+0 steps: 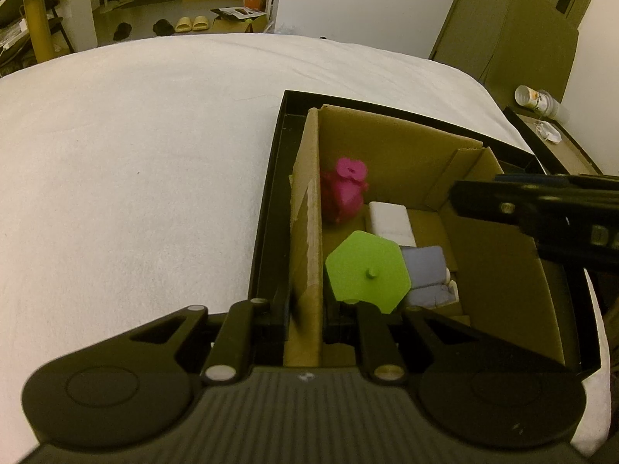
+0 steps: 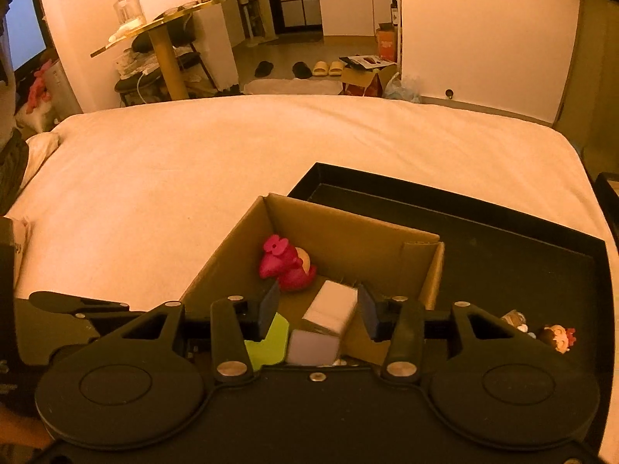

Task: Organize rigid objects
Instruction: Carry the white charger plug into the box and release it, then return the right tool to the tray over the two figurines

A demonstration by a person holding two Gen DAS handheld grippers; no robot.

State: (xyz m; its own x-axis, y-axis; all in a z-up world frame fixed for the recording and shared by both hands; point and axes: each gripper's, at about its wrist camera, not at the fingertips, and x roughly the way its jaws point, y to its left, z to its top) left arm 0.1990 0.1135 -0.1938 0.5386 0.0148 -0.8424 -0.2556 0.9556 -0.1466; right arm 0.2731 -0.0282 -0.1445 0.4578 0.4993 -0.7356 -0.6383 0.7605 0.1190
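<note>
A cardboard box (image 1: pixel 390 143) sits in a black tray (image 1: pixel 267 201) on a white bed. In it lie a pink toy figure (image 1: pixel 344 193), a white block (image 1: pixel 389 222), a lavender block (image 1: pixel 423 270) and a green hexagonal piece (image 1: pixel 367 266). My left gripper (image 1: pixel 305 309) is low at the box's near left wall, which stands between its fingers; whether they press it is unclear. My right gripper (image 2: pixel 317 311) is open above the box (image 2: pixel 348 232), its fingers either side of the white block (image 2: pixel 330 307), above the lavender block (image 2: pixel 313 346), green piece (image 2: pixel 271 342) and pink toy (image 2: pixel 286 263).
A small doll figure (image 2: pixel 559 338) and another small item (image 2: pixel 512 319) lie in the black tray (image 2: pixel 503 251) right of the box. A bedside surface with a white cup (image 1: pixel 536 100) stands at the far right. The white bed (image 1: pixel 135 154) spreads left.
</note>
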